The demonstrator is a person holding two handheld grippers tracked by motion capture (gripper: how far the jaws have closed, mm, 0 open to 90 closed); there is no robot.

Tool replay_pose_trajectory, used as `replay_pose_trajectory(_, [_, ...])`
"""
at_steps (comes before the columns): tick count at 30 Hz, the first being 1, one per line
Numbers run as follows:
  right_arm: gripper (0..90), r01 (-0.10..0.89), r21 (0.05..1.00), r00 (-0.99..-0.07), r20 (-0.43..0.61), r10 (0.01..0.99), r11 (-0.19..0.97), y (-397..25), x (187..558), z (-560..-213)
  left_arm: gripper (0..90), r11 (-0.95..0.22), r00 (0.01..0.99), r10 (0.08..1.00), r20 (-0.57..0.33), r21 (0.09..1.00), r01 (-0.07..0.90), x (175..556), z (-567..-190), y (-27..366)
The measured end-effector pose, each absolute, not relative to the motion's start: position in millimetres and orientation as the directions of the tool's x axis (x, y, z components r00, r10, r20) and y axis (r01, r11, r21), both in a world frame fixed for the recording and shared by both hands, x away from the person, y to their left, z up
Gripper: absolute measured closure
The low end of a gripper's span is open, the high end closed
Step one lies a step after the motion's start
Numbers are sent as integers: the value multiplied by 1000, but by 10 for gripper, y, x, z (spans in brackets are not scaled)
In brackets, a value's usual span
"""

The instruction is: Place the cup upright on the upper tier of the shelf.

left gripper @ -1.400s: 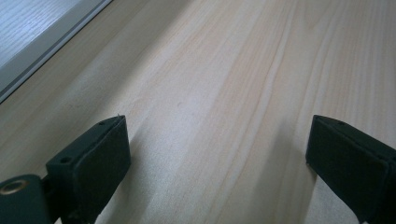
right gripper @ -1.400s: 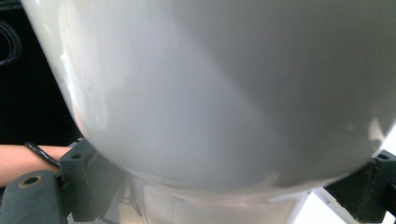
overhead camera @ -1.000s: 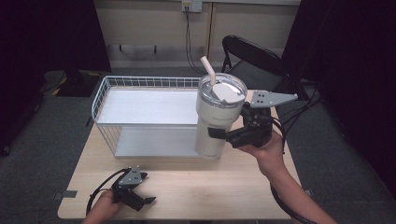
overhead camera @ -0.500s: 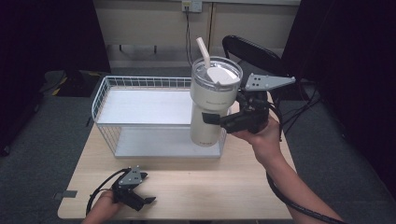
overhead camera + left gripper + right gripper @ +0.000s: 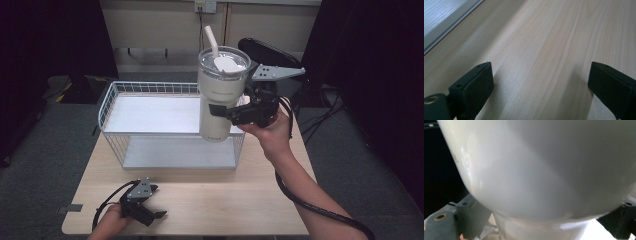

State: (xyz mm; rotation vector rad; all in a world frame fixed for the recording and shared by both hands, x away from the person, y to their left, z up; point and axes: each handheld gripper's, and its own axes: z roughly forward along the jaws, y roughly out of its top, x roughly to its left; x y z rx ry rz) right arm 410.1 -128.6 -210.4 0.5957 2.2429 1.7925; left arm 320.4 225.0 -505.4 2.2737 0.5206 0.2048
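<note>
Cream tumbler (image 5: pixel 220 95) seemingly clamped, right gripper (image 5: pixel 227 111) jaws.

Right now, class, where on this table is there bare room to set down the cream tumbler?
Free: the white wire rack's top shelf, and bare wooden tabletop between rack and near edge. Crowded: the near-left corner, where the left gripper rests.

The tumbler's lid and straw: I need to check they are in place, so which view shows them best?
The high view: the tumbler appears whole there, held in the right claw above the wire basket, with its lid and straw visible. The right gripper view gives a close, blurred stretch of its pale wall. The left gripper view looks at the table.
</note>
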Motion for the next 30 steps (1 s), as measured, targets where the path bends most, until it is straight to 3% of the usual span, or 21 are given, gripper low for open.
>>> replay_pose_trajectory(30, [101, 212, 957, -818, 63, 572, 197, -950, 4753, -2310, 59, -612, 901, 433, -15, 730, 305, 3201, -5055, 2250])
